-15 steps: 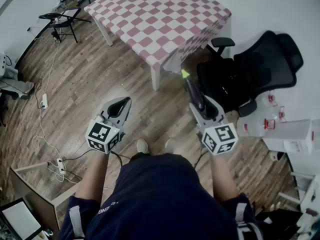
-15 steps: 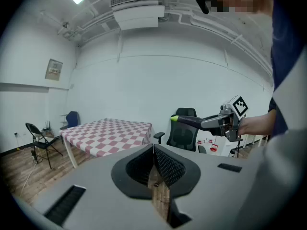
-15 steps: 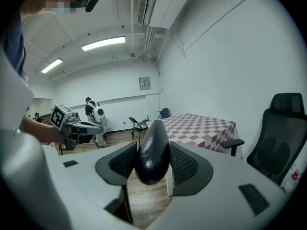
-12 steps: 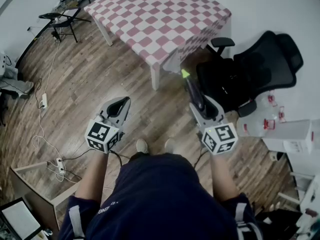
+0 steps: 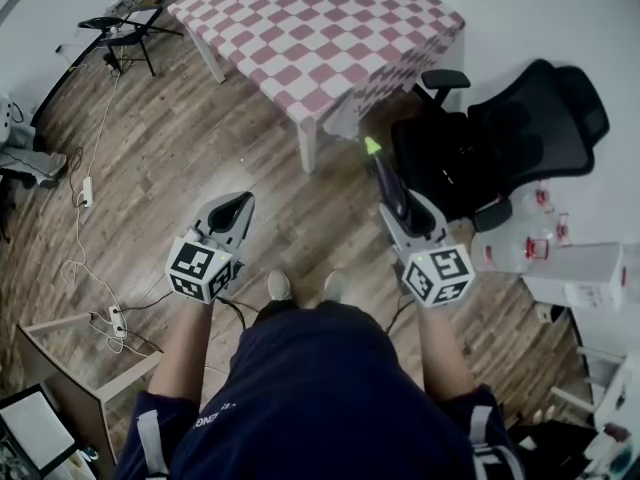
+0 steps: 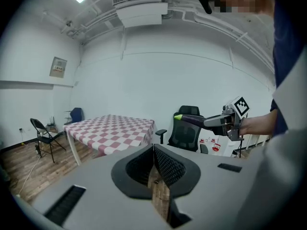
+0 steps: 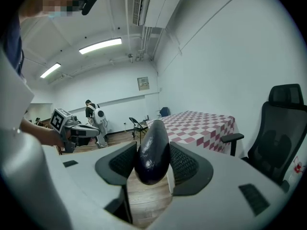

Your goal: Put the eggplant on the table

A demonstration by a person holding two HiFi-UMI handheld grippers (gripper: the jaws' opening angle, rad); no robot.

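The left tool (image 5: 238, 208) at 9 o'clock is pinched shut with nothing in it, likely just to be out of the way. The right tool (image 5: 400, 208) at 3 o'clock squeezes the eggplant (image 5: 383, 173) lengthways, green tip forward, so it can't drop. The bench (image 5: 320, 28) stands at 12 o'clock, its far edge cut off. The right tool hides the eggplant's back end.

wood floor (image 5: 180, 168), white walls (image 6: 192, 83), office chair (image 5: 520, 133)
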